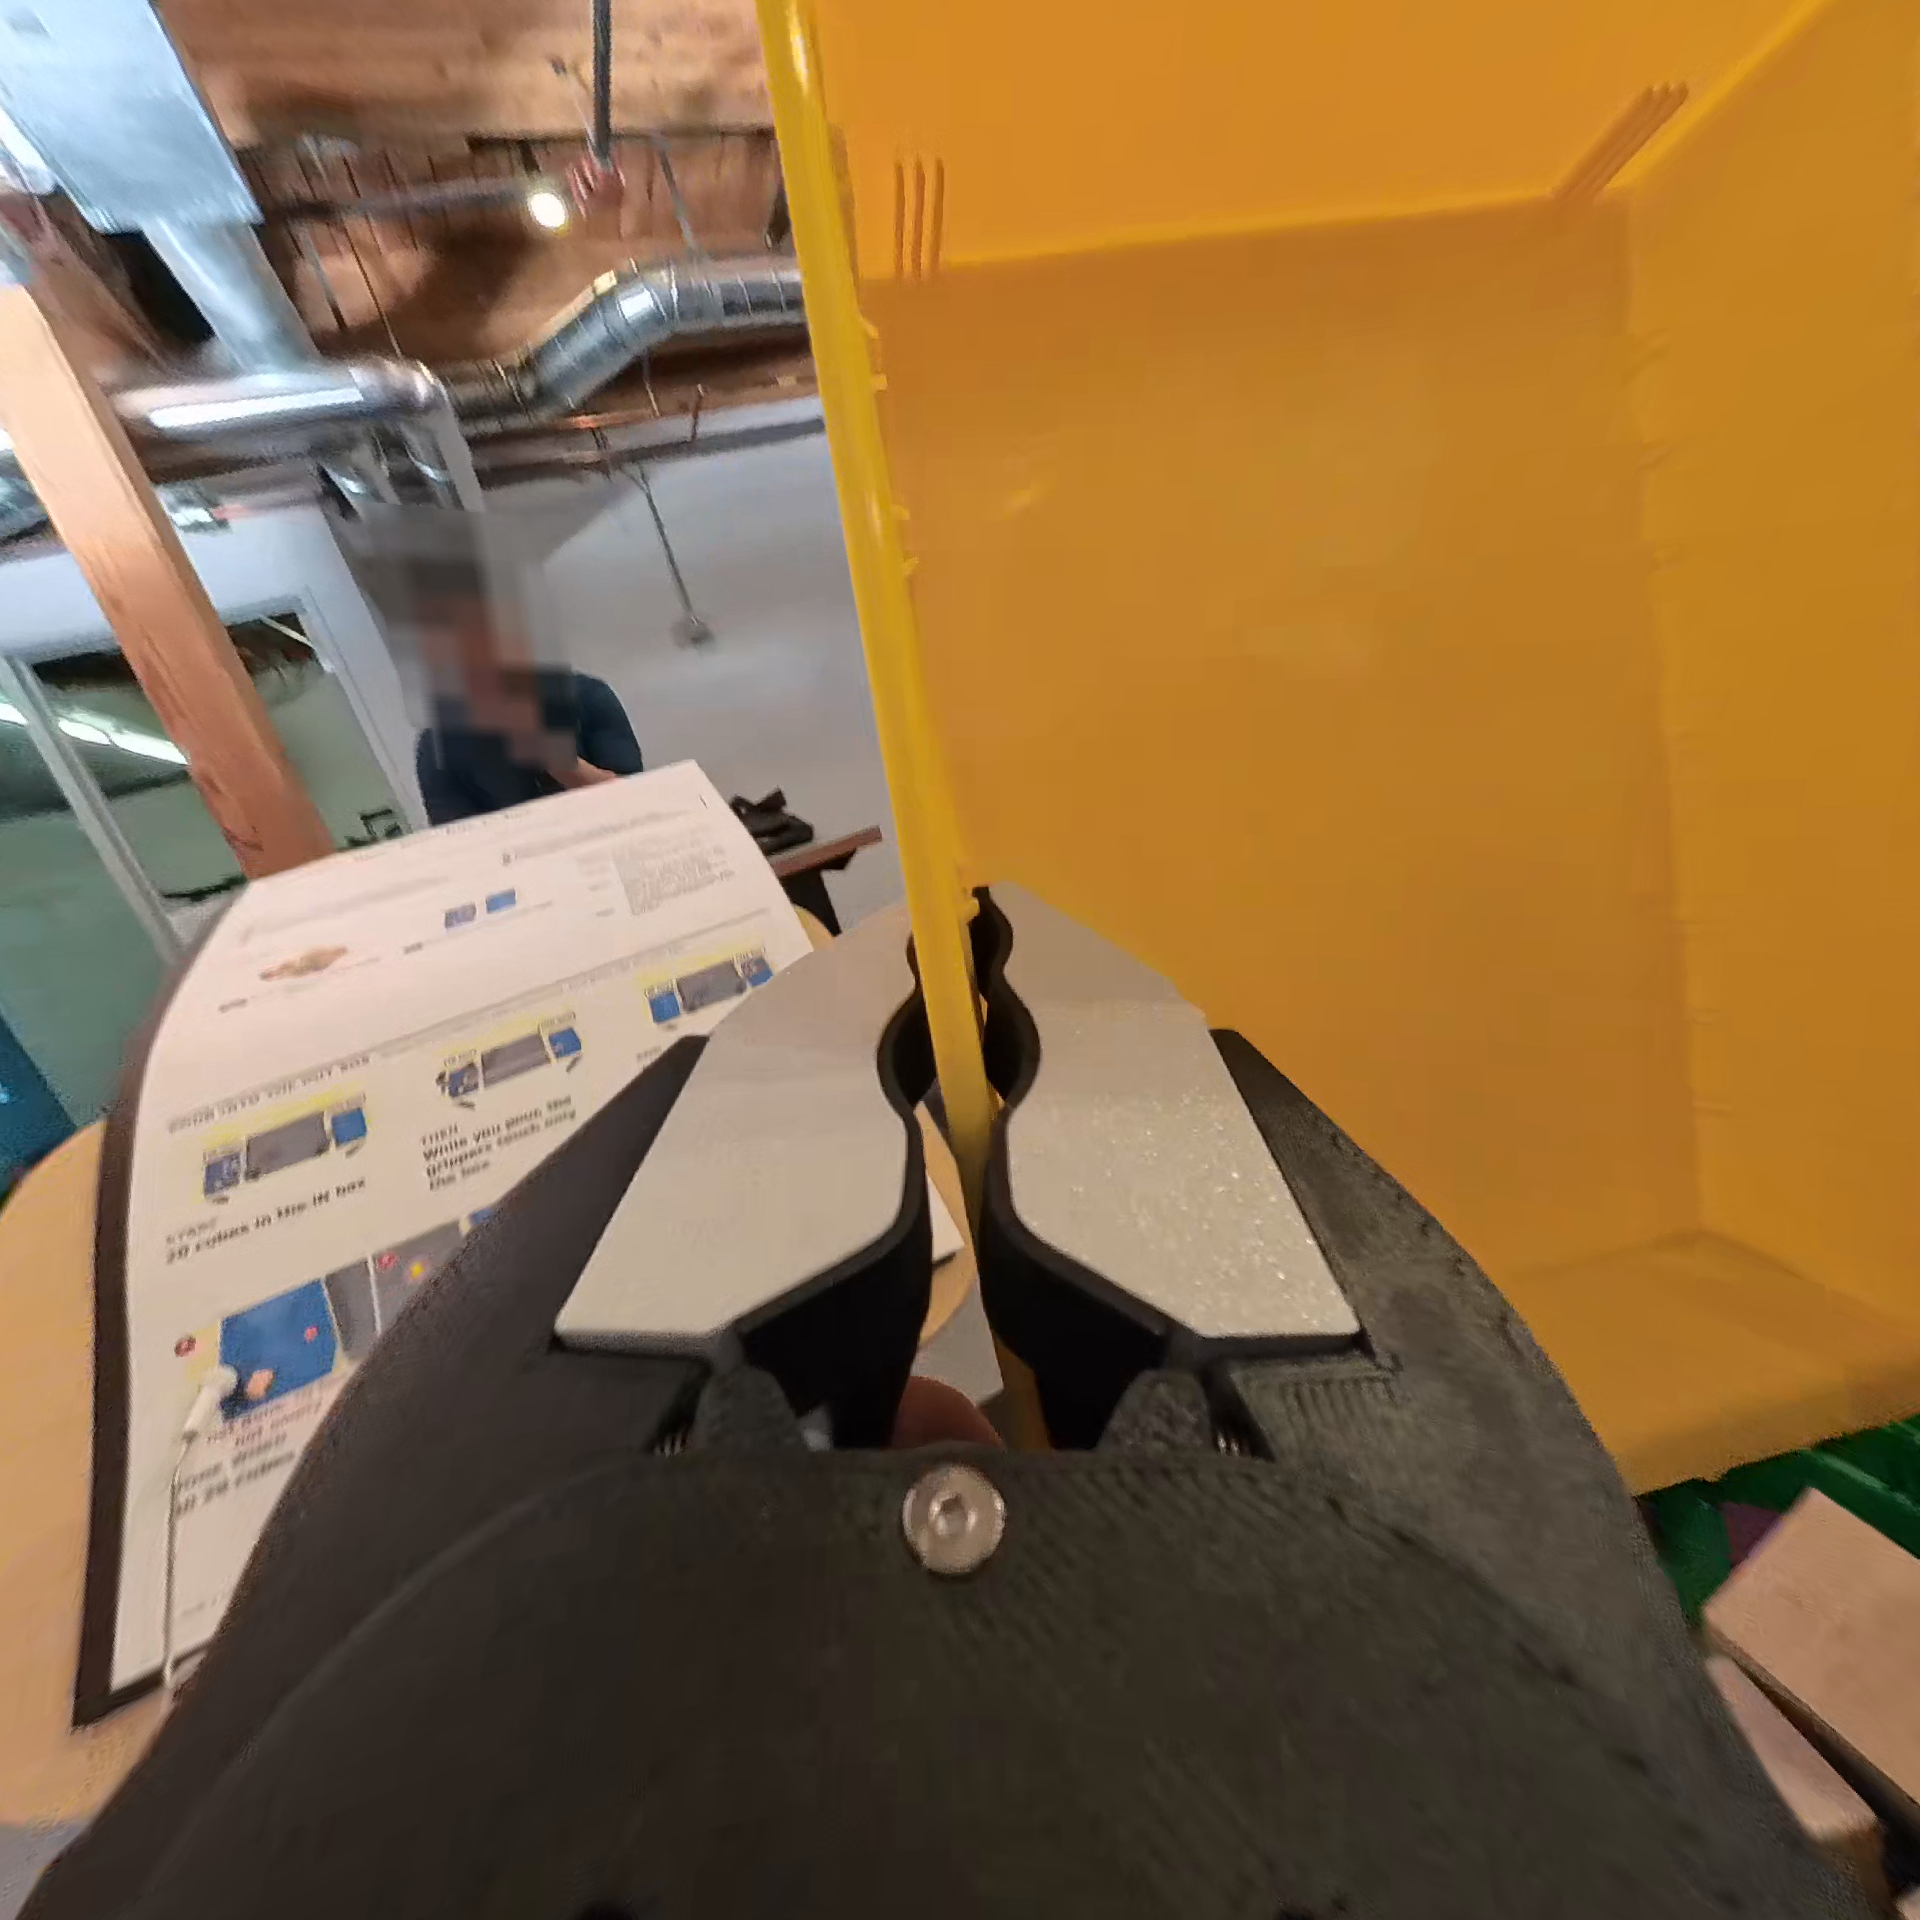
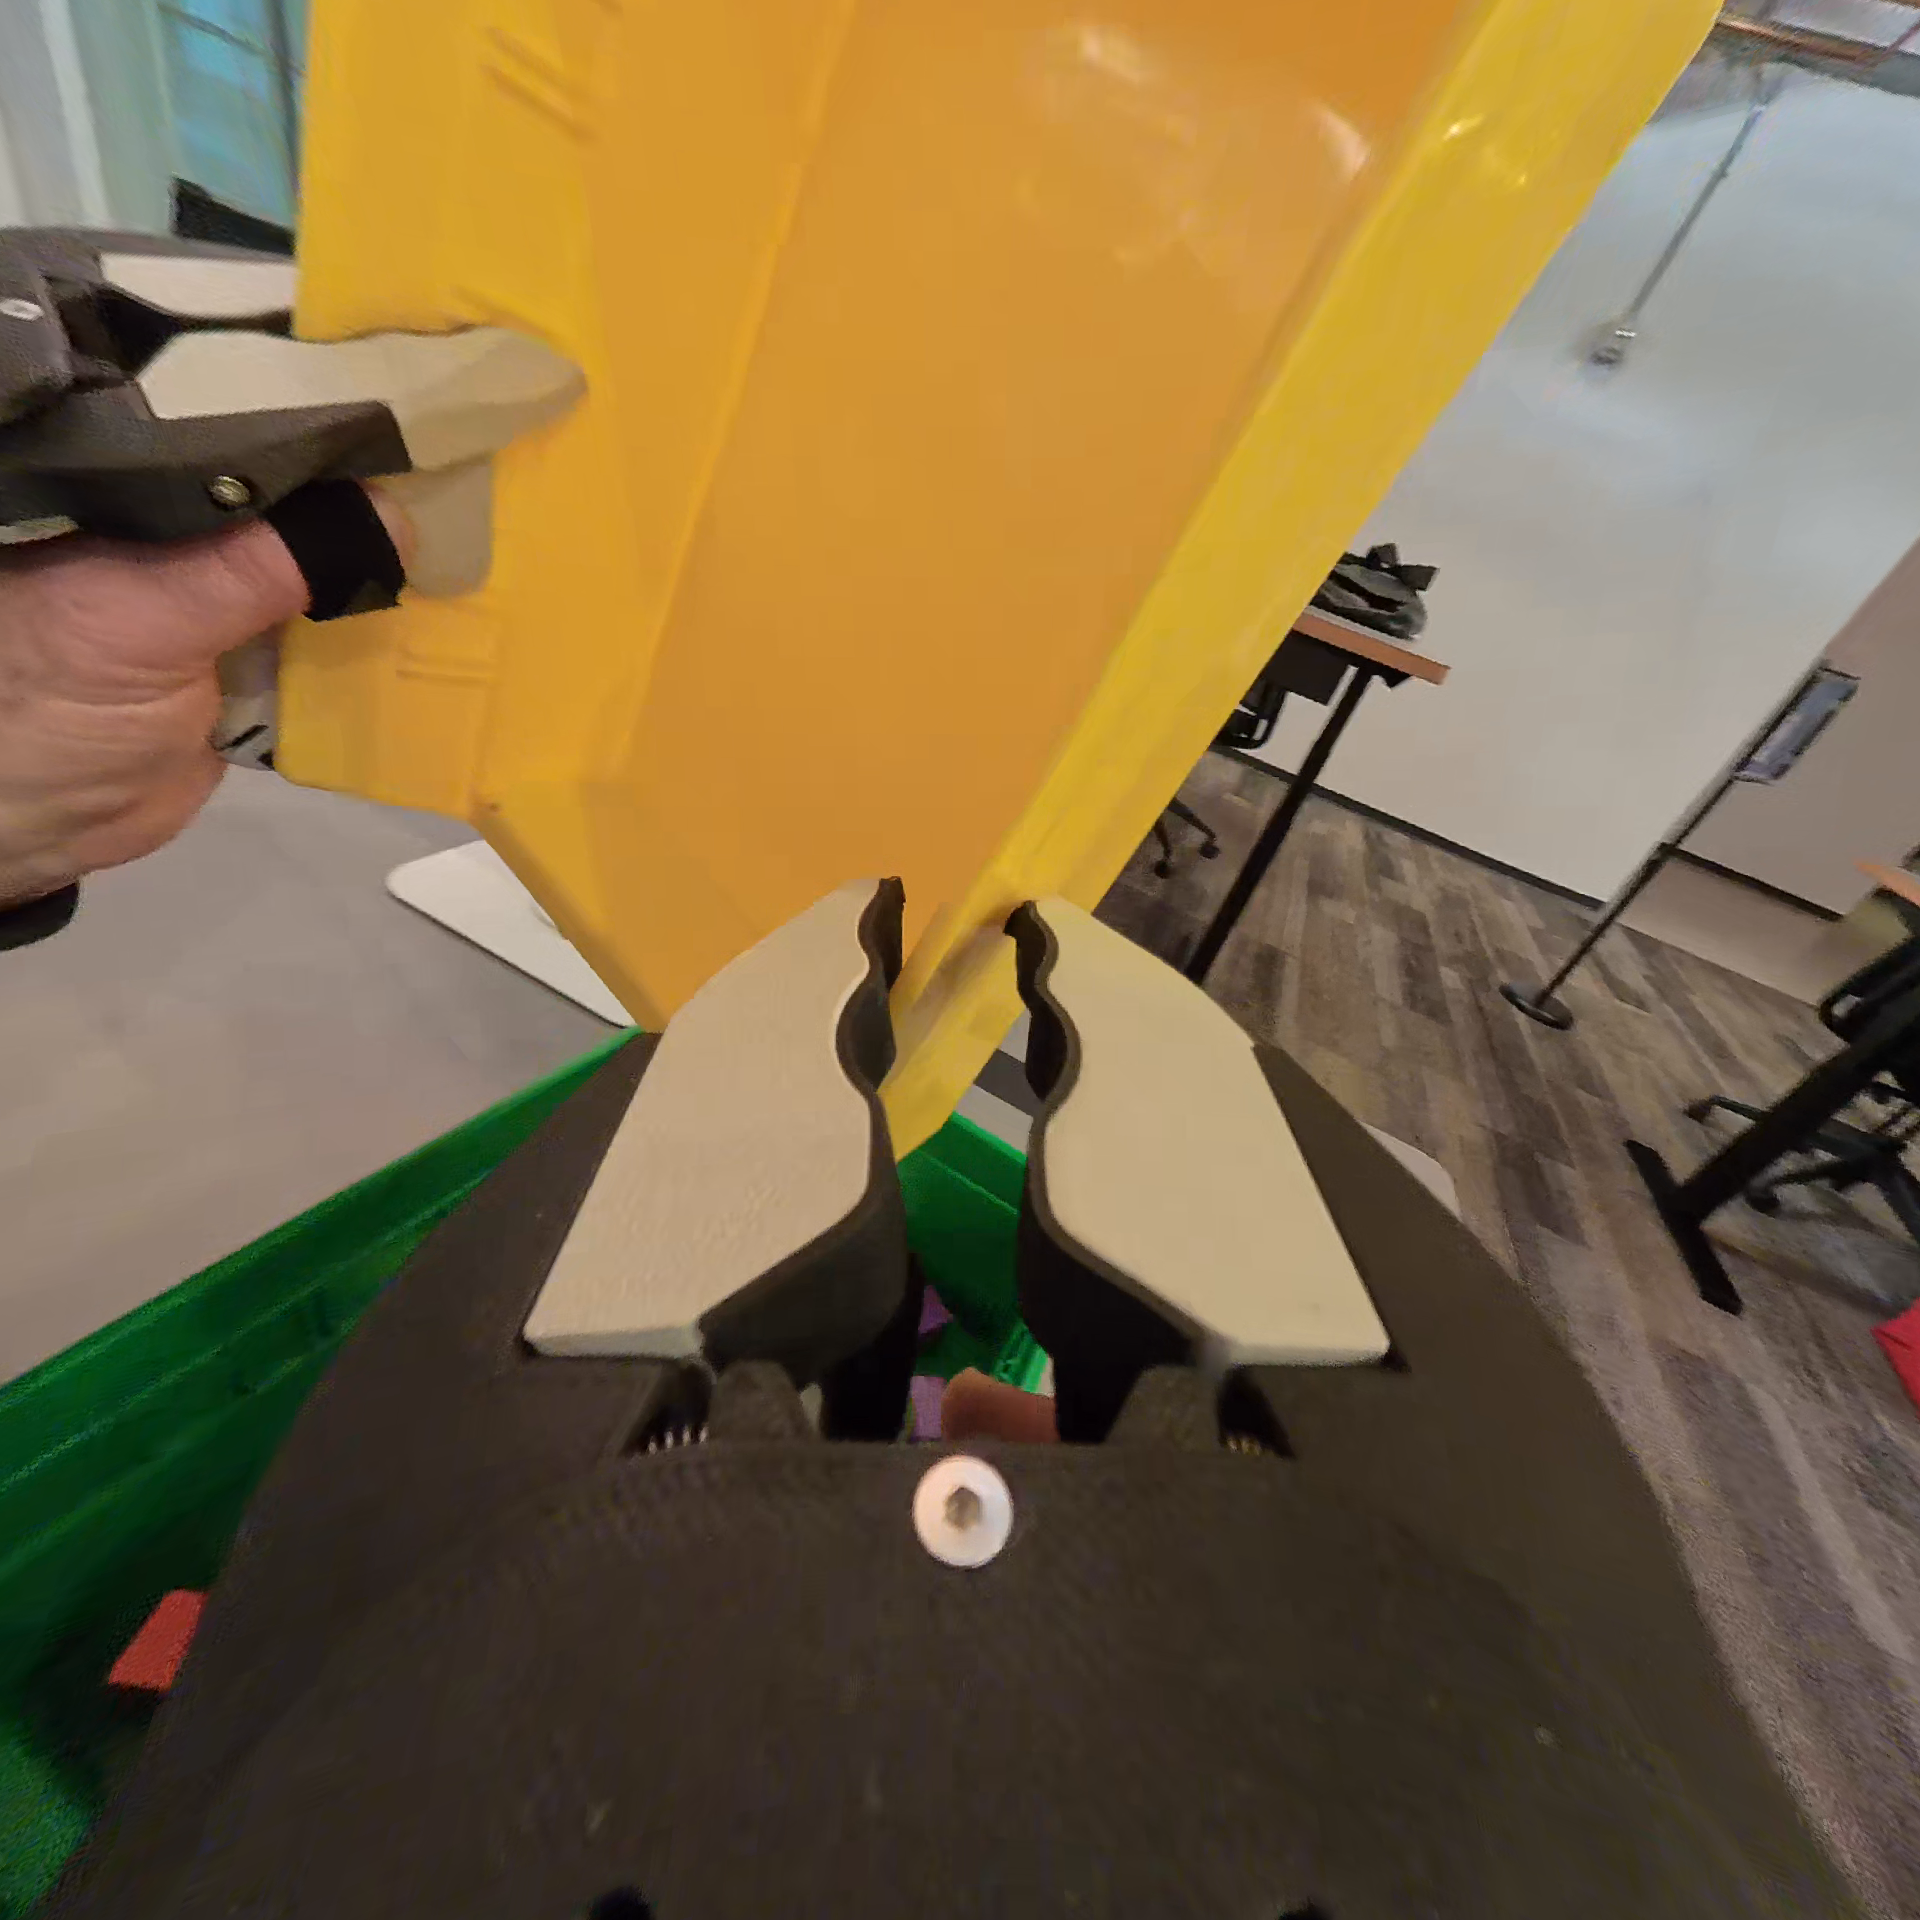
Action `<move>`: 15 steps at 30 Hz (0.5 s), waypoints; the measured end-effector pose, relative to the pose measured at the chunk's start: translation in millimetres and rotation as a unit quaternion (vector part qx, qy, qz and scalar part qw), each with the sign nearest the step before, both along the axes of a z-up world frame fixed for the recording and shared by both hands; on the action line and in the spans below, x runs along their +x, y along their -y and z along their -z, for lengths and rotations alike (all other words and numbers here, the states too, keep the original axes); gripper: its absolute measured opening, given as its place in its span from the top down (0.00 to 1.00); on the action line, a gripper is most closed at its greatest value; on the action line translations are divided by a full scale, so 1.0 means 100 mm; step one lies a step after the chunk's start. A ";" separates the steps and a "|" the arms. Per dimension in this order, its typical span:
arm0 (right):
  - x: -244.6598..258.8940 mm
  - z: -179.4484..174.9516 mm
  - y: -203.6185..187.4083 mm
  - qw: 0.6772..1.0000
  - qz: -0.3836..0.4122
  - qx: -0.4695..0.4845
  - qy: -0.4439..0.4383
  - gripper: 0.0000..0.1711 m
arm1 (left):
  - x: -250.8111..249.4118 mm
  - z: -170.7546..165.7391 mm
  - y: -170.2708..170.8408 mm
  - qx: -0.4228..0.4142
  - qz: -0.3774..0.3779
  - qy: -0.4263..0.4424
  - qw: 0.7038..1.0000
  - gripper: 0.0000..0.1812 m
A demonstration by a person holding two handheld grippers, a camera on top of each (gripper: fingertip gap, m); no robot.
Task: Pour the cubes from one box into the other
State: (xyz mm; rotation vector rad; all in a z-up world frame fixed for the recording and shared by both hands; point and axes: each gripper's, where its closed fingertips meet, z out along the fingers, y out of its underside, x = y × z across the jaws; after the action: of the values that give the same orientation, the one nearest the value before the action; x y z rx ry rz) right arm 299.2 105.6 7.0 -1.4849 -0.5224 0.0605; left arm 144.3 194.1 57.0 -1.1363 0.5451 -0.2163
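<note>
A yellow box [image 1: 1351,675] is held up in the air and tipped, its empty inside facing the left wrist view. My left gripper [image 1: 961,920] is shut on the box's thin side wall. The box also fills the right wrist view [image 2: 831,468], where my right gripper [image 2: 956,904] is shut on its opposite wall. The left gripper [image 2: 468,416] shows there too, clamped on the box's far edge with a hand behind it. A green box [image 2: 260,1299] lies below the yellow one. A red cube [image 2: 156,1652] and purple cubes [image 2: 930,1392] lie in it.
A printed instruction sheet [image 1: 416,1091] lies on a round wooden table to the left. A person [image 1: 520,748] sits beyond it. Desks [image 2: 1340,665] and chair legs stand on the floor at the right. A corner of the green box [image 1: 1818,1496] shows under the yellow one.
</note>
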 end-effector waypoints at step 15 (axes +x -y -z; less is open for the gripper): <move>0.13 0.07 0.74 0.996 -0.029 -0.040 -0.079 0.81 | -1.43 0.45 0.11 -0.223 -0.058 0.006 0.973 0.98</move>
State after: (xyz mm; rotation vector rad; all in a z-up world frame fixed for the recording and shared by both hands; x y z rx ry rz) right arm 312.0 31.8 0.2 -1.5285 -0.4398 0.2456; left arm 1.5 183.0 12.2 -1.5972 0.4261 -0.2510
